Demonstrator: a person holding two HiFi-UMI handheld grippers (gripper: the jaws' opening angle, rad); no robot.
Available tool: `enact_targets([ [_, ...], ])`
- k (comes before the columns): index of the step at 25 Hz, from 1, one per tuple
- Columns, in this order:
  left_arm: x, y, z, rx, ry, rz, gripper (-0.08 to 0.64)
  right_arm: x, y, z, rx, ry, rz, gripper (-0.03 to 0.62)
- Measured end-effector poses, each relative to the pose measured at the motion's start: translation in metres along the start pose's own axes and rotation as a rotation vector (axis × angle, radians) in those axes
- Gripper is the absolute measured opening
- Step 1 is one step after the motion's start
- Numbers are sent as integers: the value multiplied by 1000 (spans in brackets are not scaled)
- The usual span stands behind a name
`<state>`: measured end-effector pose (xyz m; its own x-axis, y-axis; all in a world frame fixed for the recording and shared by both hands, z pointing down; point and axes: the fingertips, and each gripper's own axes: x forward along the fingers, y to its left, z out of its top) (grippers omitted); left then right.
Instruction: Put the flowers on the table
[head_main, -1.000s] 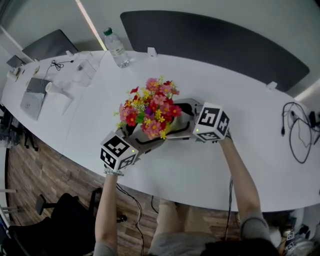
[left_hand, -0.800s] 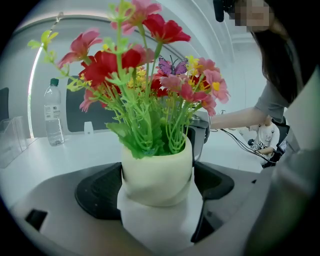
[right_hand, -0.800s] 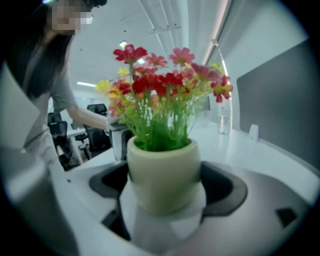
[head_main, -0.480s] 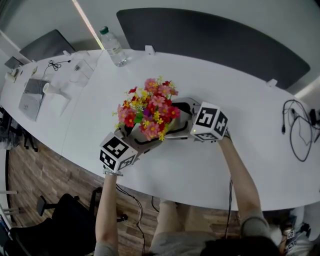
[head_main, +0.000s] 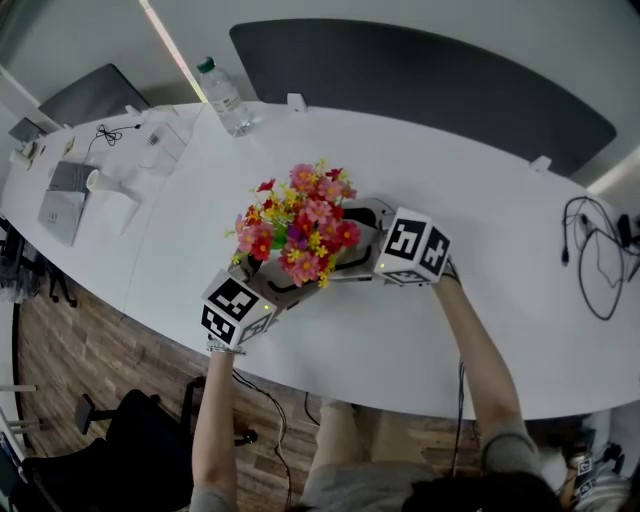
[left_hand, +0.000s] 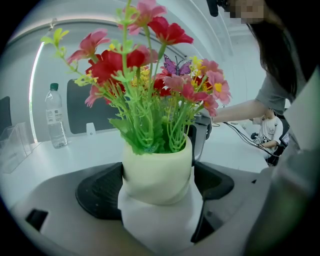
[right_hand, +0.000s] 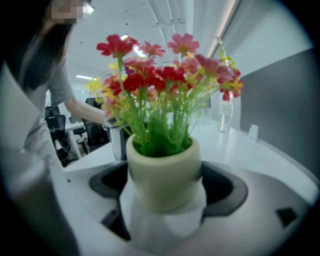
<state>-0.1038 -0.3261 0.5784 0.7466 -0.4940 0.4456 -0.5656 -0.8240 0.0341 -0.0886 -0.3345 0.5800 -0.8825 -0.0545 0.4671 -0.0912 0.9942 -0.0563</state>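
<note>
A bunch of red, pink and yellow flowers (head_main: 300, 225) stands in a cream pot (left_hand: 157, 172) with a white lower part. Both grippers hold the pot between them over the white table (head_main: 480, 330). My left gripper (head_main: 275, 283) comes in from the near left and is shut on the pot. My right gripper (head_main: 350, 258) comes in from the right and is also shut on the pot. In the right gripper view the pot (right_hand: 162, 177) sits upright between the dark pads, with the flowers (right_hand: 165, 75) above it. The pot's base is hidden, so I cannot tell whether it touches the table.
A water bottle (head_main: 225, 97) stands at the table's far edge. Papers and small items (head_main: 65, 195) lie at the far left, and cables (head_main: 590, 250) at the right end. A dark panel (head_main: 430, 90) runs behind the table. A black chair (head_main: 130, 440) stands near my left side.
Both grippers stay shut on the pot. The pot and flowers have shifted only slightly toward me; the head view has also drifted a little.
</note>
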Motion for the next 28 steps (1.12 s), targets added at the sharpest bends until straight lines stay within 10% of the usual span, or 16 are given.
enact_targets([
  [28,-26,-10,4,-145,-160,142,448,-37,13,0,95,-95,-103,445],
])
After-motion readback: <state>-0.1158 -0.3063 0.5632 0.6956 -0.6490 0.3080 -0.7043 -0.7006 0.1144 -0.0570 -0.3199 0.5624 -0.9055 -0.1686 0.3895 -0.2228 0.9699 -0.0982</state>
